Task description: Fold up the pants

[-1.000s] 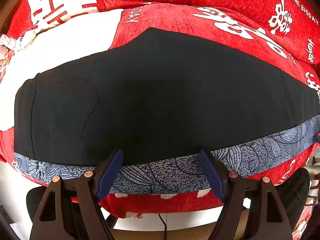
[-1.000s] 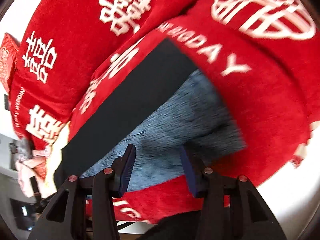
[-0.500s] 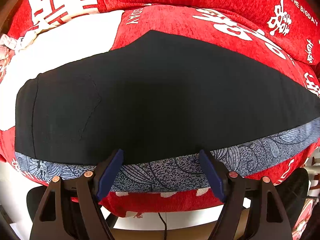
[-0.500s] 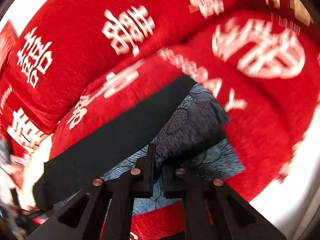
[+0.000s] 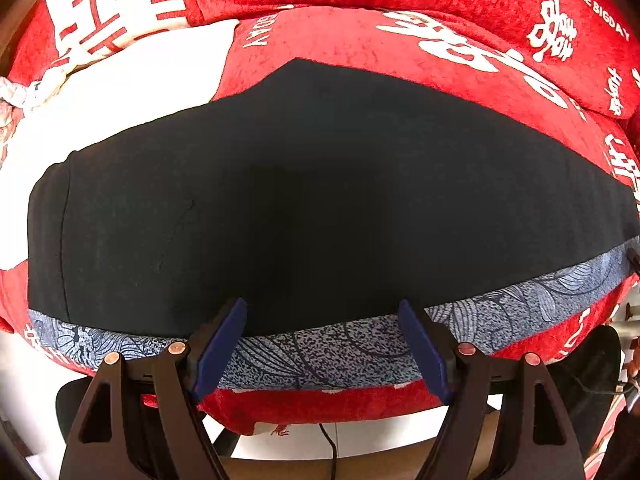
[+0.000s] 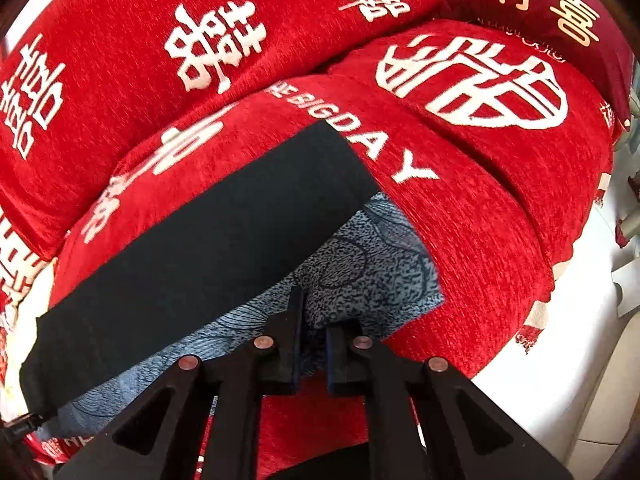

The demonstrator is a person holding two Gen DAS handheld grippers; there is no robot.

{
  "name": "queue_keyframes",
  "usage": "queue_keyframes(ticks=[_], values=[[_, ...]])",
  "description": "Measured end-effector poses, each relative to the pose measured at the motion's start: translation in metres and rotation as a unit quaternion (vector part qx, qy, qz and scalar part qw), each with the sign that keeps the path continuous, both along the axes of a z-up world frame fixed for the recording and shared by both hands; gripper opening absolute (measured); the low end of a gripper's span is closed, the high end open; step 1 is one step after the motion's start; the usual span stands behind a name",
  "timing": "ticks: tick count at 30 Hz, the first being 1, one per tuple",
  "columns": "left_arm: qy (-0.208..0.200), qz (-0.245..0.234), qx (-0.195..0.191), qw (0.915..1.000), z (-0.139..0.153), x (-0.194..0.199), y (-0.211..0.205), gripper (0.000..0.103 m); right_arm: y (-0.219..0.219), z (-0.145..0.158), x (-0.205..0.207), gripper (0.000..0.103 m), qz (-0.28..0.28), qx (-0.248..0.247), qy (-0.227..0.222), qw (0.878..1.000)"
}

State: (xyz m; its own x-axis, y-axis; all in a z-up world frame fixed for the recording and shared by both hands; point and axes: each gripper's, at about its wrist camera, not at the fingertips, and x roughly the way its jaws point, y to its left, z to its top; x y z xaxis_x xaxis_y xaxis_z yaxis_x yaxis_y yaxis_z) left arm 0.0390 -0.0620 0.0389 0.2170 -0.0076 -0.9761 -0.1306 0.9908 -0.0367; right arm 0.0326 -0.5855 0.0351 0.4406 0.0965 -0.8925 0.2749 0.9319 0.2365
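Black pants (image 5: 312,200) lie flat on a red sofa seat, over a blue patterned leg (image 5: 328,356) that shows as a strip along the near edge. My left gripper (image 5: 322,344) is open, its blue fingers (image 5: 218,344) straddling that strip just above the cloth. In the right wrist view the black layer (image 6: 208,248) runs diagonally, with the blue patterned hem end (image 6: 372,268) beside it. My right gripper (image 6: 314,328) is shut on a pinched fold of the blue patterned cloth near the hem.
Red cushions with white characters (image 6: 216,44) stand behind the seat. A dark red pillow (image 6: 560,12) is at the far right. A white patch (image 5: 120,92) of sofa lies left of the pants. White floor (image 6: 580,360) shows beyond the seat edge.
My right gripper closed on the blue patterned leg end and has lifted a fold of it. The left gripper stayed open in place.
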Motion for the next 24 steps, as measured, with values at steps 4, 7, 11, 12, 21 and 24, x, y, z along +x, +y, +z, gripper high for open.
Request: queue_keyframes(ticks=[4,7,11,12,21,24], values=[[-0.020,0.002,0.016,0.9997,0.010,-0.003,0.003,0.079,-0.022,0.006,-0.014,0.058,-0.077,-0.028,0.024,0.996],[-0.030,0.002,0.022,0.9993,0.015,-0.003,0.002,0.079,-0.011,0.038,-0.025,0.058,-0.062,-0.097,-0.030,0.993],[-0.028,-0.043,0.017,0.9985,0.009,-0.004,-0.029,0.079,0.082,0.062,-0.023,0.074,0.127,-0.106,-0.059,0.985],[-0.028,-0.049,0.020,0.9982,0.007,-0.005,-0.033,0.079,0.116,0.063,-0.026,0.081,0.180,-0.093,-0.065,0.977],[-0.017,0.008,0.042,0.9990,-0.009,-0.024,0.027,0.093,0.286,0.008,-0.052,0.082,0.380,-0.101,-0.030,0.919],[-0.016,0.033,0.051,0.9980,-0.010,-0.035,0.043,0.093,0.282,0.009,-0.055,0.082,0.368,-0.150,-0.032,0.917]])
